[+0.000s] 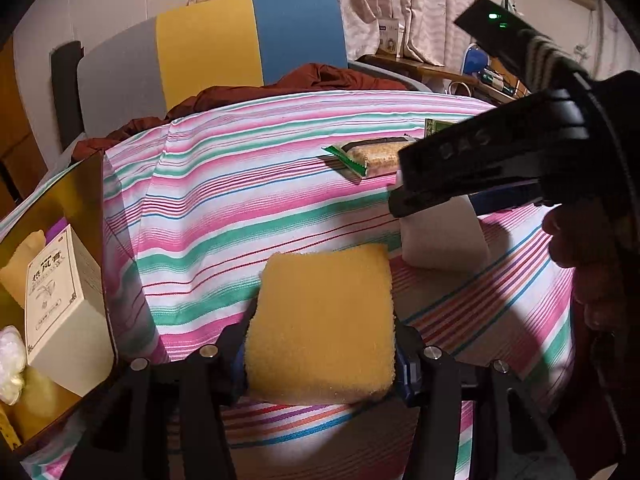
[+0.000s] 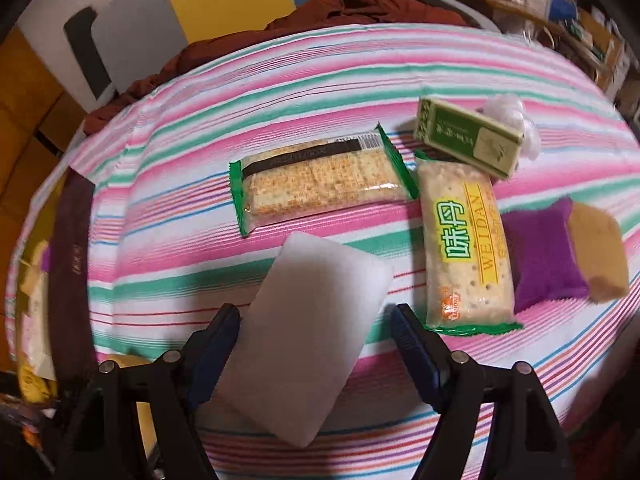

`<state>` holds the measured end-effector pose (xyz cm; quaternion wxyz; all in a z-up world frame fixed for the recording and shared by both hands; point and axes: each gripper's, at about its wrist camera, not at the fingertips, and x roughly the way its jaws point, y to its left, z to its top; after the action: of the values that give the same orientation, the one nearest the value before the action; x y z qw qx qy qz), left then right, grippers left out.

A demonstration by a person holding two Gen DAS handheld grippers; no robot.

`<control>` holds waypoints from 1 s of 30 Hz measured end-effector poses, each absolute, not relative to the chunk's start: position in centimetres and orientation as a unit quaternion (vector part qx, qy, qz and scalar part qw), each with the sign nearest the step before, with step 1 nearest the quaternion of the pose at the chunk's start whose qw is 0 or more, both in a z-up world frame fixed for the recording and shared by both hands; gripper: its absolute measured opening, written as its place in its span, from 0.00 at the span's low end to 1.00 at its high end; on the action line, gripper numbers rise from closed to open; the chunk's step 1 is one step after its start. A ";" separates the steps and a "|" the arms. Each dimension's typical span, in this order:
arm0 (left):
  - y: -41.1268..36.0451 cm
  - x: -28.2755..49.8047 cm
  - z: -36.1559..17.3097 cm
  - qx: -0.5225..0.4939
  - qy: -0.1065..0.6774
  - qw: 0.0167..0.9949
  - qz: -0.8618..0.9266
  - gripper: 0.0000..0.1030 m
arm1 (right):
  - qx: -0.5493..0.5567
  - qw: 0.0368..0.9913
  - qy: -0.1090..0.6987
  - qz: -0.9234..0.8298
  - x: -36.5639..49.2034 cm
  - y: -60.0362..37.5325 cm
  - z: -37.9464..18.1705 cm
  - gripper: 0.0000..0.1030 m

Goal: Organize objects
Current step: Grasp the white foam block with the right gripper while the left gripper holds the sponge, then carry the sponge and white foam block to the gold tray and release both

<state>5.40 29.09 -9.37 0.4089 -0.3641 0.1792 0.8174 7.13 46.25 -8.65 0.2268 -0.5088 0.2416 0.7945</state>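
Observation:
My left gripper point(image 1: 320, 340) is shut on a yellow sponge point(image 1: 320, 320), held just above the striped tablecloth point(image 1: 240, 208). To its right, the right gripper point(image 1: 404, 192) hangs over a white foam block point(image 1: 440, 240), with a hand behind it. In the right wrist view the white foam block point(image 2: 304, 340) lies tilted on the cloth between the fingers of my right gripper point(image 2: 316, 314). The left pad is against the block, and a thin gap shows at the right pad, so the jaws stand open around it.
A gold-lined box point(image 1: 92, 184) at the left holds a white carton point(image 1: 60, 296). Two cracker packs point(image 2: 320, 180) point(image 2: 466, 248), a green box point(image 2: 468, 136), a purple pouch point(image 2: 540, 256) and a tan sponge point(image 2: 600, 256) lie beyond the block. A chair point(image 1: 208, 48) stands behind.

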 end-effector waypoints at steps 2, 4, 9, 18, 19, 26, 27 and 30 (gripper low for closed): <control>29.1 5.5 -9.4 -0.360 0.180 0.410 0.818 0.55 | -0.511 0.221 0.217 0.802 6.8 45.5 -8.6 0.65; 29.0 5.6 -9.5 -0.356 0.180 0.411 0.820 0.55 | -0.512 0.221 0.201 0.805 6.9 45.2 -8.4 0.62; 29.0 5.5 -9.6 -0.351 0.179 0.413 0.821 0.55 | -0.506 0.218 0.206 0.809 7.6 45.3 -8.1 0.58; 28.7 5.5 -9.4 -0.357 0.175 0.415 0.818 0.52 | -0.509 0.209 0.214 0.807 8.1 45.0 -8.4 0.58; 28.7 5.6 -9.3 -0.358 0.177 0.415 0.817 0.52 | -0.508 0.207 0.219 0.807 8.2 45.1 -8.5 0.58; 28.0 6.2 -8.5 -0.360 0.178 0.426 0.811 0.52 | -0.505 0.205 0.222 0.809 8.4 45.0 -8.4 0.58; 27.9 6.4 -8.2 -0.356 0.177 0.430 0.811 0.52 | -0.505 0.205 0.222 0.809 8.4 45.0 -8.4 0.58; 27.2 6.9 -6.8 -0.342 0.168 0.444 0.811 0.52 | -0.503 0.204 0.222 0.810 8.8 45.1 -8.3 0.58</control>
<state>6.91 27.16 -6.78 0.4436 -0.3418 0.1678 0.8114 8.76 45.06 -8.33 0.2044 -0.5035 0.2223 0.8095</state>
